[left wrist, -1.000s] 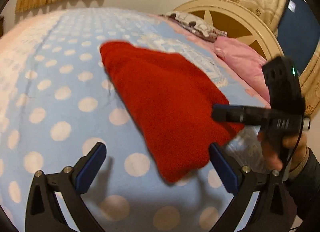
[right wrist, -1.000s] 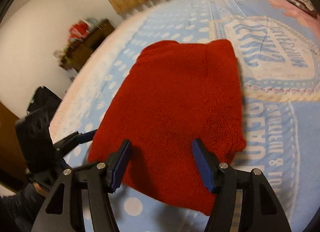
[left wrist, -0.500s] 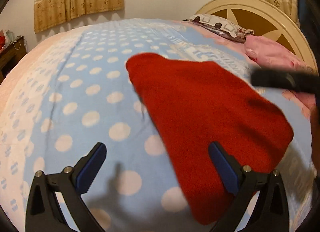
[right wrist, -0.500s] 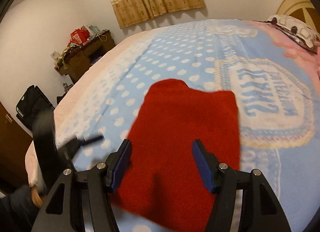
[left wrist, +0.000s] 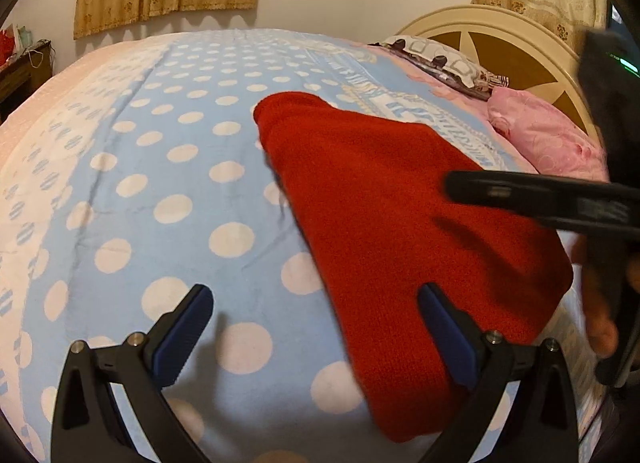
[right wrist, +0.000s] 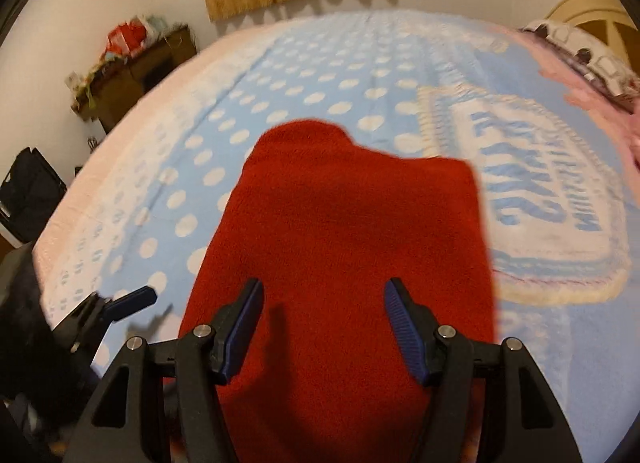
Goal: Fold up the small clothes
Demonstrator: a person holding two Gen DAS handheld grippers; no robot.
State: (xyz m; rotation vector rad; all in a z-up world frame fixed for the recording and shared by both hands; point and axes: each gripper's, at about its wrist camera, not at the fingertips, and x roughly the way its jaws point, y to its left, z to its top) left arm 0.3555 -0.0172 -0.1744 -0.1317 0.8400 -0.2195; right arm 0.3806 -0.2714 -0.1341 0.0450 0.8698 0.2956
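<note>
Left wrist view: left gripper (left wrist: 316,327) jaws spread wide, nothing between them, above polka-dot blanket (left wrist: 160,183); folded red garment (left wrist: 400,239) lying flat just right of centre; right gripper (left wrist: 540,199) hovering over its right part

Right wrist view: right gripper (right wrist: 324,327) jaws parted, empty, above red garment (right wrist: 344,263); left gripper (right wrist: 128,303) beside its left edge

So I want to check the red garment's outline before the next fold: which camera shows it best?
The left wrist view: the red garment lies there sharp, nearly whole, only its right edge crossed by the right gripper. The right wrist view shows the garment blurred, its near end cut off behind that gripper's own fingers.
</note>
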